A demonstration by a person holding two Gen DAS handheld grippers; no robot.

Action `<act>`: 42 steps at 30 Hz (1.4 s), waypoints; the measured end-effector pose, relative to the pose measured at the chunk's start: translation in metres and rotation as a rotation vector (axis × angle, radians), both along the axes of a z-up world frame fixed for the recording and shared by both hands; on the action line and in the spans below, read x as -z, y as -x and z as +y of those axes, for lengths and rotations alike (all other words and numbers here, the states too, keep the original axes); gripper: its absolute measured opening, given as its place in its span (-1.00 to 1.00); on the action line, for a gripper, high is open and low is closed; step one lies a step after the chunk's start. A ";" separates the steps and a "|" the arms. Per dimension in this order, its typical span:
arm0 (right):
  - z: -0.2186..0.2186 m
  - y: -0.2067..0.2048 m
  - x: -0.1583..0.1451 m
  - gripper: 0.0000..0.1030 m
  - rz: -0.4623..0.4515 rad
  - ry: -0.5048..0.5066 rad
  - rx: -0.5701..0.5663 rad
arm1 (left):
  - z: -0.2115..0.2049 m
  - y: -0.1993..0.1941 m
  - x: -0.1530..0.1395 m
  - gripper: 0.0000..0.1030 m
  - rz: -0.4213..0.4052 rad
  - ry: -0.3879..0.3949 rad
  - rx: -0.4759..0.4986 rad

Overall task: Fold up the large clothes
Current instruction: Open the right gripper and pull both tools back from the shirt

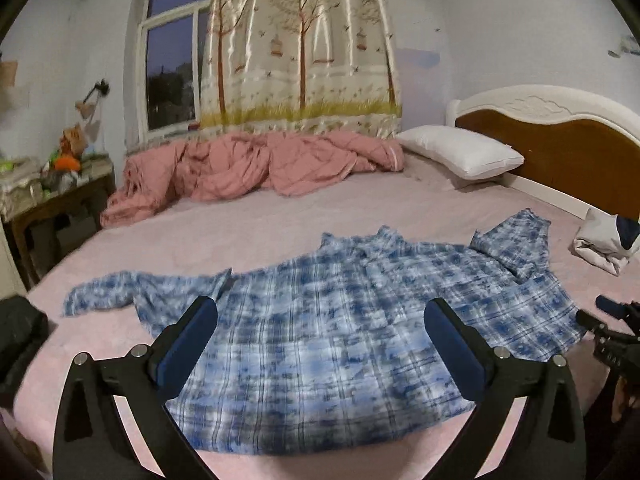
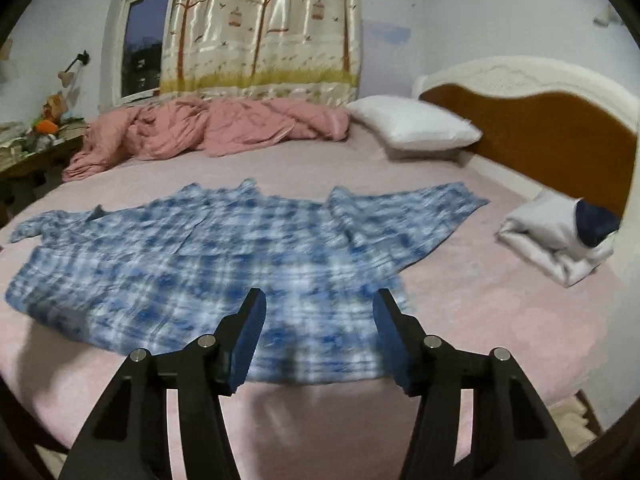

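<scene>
A blue and white plaid shirt [image 1: 340,340] lies spread flat on the pink bed sheet [image 1: 240,224], collar toward the far side and both sleeves out to the sides. It also shows in the right wrist view [image 2: 200,256]. My left gripper [image 1: 320,320] is open and empty, hovering over the shirt's near hem. My right gripper [image 2: 320,308] is open and empty above the shirt's near right corner. The right gripper's tip also shows at the right edge of the left wrist view [image 1: 612,320].
A crumpled pink quilt [image 1: 248,168] lies along the far side of the bed. A white pillow [image 1: 460,152] rests by the headboard [image 1: 560,140]. A folded white garment [image 2: 560,240] sits on the bed's right. A cluttered side table [image 1: 48,192] stands at left.
</scene>
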State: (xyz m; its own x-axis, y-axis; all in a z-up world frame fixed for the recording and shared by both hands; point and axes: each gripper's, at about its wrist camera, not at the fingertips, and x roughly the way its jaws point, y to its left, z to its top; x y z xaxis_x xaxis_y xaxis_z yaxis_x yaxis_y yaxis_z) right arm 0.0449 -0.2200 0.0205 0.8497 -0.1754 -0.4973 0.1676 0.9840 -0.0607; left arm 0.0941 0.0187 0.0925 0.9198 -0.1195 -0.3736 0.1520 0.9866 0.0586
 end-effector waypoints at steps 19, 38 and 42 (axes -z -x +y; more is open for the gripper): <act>-0.011 -0.004 0.019 -0.02 0.053 0.020 0.029 | -0.031 0.027 -0.007 0.99 -0.014 0.084 0.221; -0.028 0.004 0.015 0.34 -0.019 -0.012 0.086 | -0.067 -0.021 -0.034 0.99 -0.016 0.184 0.301; -0.032 0.002 0.017 0.35 -0.007 -0.028 0.090 | -0.073 -0.025 -0.036 0.99 -0.067 0.169 0.255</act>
